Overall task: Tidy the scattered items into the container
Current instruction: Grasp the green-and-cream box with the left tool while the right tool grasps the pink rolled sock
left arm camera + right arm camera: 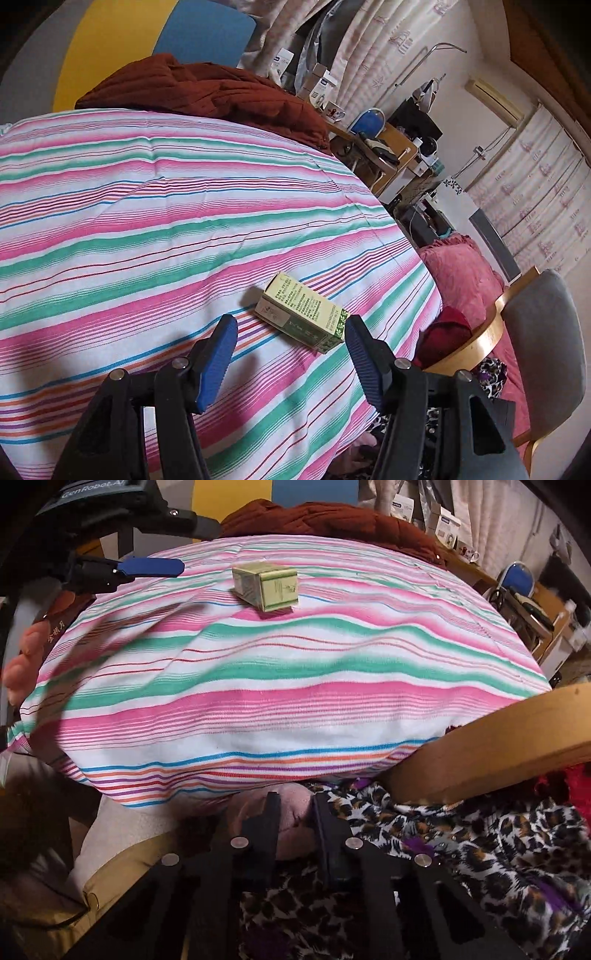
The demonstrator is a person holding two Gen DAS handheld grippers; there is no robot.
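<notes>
A small green and cream carton (301, 310) lies on its side on the striped bedcover (147, 221), near the cover's right edge. My left gripper (290, 325) hovers just short of the carton, open, its blue pads wide apart and the right pad close to the carton's end. In the right wrist view the same carton (269, 587) sits far up the cover, with a blue left-gripper pad (153, 566) beside it. My right gripper (295, 808) is low, below the bed's near edge, and shut. A pink soft thing (295, 827) shows in the slit; I cannot tell whether it is pinched.
A dark red quilted cloth (203, 88) lies at the far end of the bed. A wooden chair with a grey seat (535, 350) stands to the right, leopard-print fabric (480, 849) beneath it. A cluttered desk (388, 147) stands beyond. A hand (22, 664) holds the left gripper.
</notes>
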